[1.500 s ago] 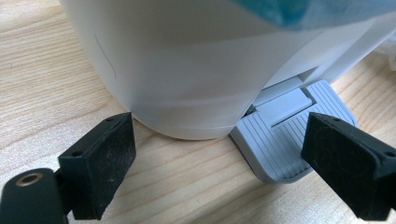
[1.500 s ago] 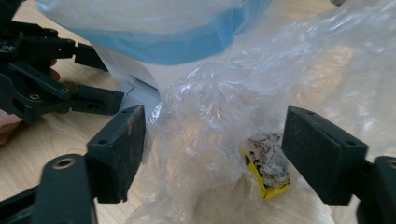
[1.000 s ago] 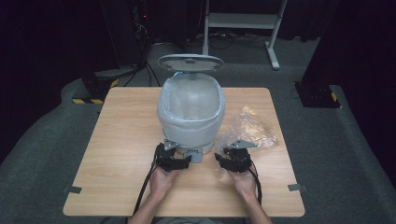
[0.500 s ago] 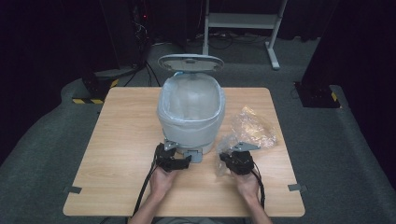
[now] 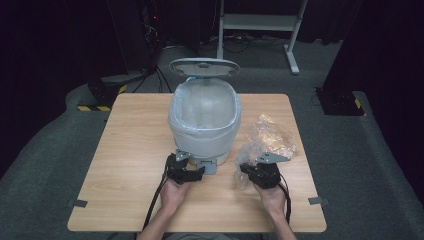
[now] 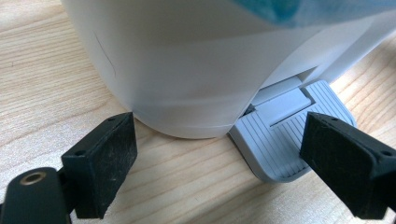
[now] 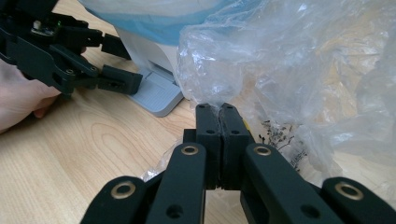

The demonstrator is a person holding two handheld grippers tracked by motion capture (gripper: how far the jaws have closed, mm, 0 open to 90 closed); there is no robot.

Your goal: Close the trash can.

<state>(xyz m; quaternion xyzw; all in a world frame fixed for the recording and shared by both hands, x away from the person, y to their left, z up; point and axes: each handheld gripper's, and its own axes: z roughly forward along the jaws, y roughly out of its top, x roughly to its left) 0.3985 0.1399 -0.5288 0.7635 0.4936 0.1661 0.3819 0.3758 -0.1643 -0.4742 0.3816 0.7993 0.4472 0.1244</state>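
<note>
One pedal bin (image 5: pixel 204 120); beside it, the right gripper (image 7: pixel 219 109) has just pinched one plastic bag (image 7: pixel 299 70); the left gripper (image 6: pixel 224 158) gapes empty at the bin's pedal (image 6: pixel 280 140).

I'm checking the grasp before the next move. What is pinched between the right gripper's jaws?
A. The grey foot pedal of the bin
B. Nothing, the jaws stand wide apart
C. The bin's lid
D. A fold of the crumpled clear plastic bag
D. In the right gripper view the right gripper has its jaws pressed together on a fold of the clear plastic bag, while the foot pedal lies off to the side.
</note>
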